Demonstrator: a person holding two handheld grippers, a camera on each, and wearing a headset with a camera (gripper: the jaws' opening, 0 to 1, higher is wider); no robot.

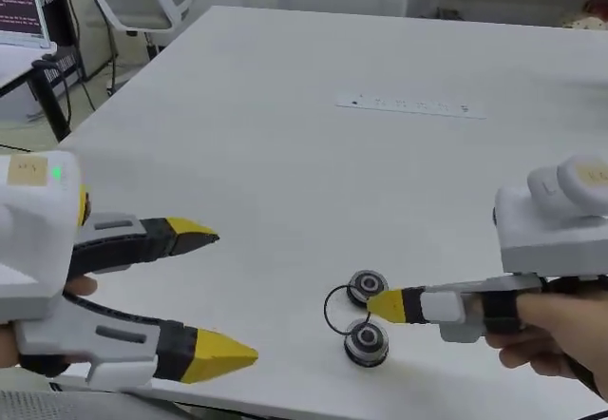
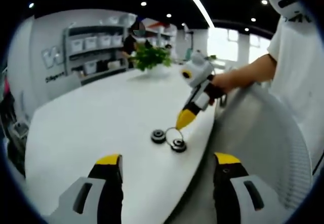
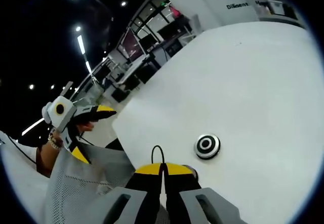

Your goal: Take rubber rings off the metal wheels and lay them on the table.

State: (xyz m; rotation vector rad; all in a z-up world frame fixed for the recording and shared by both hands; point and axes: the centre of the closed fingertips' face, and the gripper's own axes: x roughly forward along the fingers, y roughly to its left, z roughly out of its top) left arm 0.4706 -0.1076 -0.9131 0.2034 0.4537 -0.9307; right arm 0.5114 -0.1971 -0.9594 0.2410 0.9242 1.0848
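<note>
Table (image 1: pixel 285 154): white.
Left gripper (image 1: pixel 226 292): jaws spread wide, holding nothing, over the near edge.
Right gripper (image 1: pixel 380 304): jaws pressed together, pinching the ring.
Far wheel (image 1: pixel 366 286) and near wheel (image 1: pixel 366 342): on the table, close together.
Ring (image 1: pixel 329 312): black loop beside both wheels, at the right gripper's tip.

The left gripper (image 1: pixel 237 296) and right gripper (image 1: pixel 372 304) both have white bodies and black jaws with pointed yellow tips, a green light (image 1: pixel 57 173) glows on the left gripper's body, and the person wears a white short-sleeved shirt (image 2: pixel 296 57).
</note>
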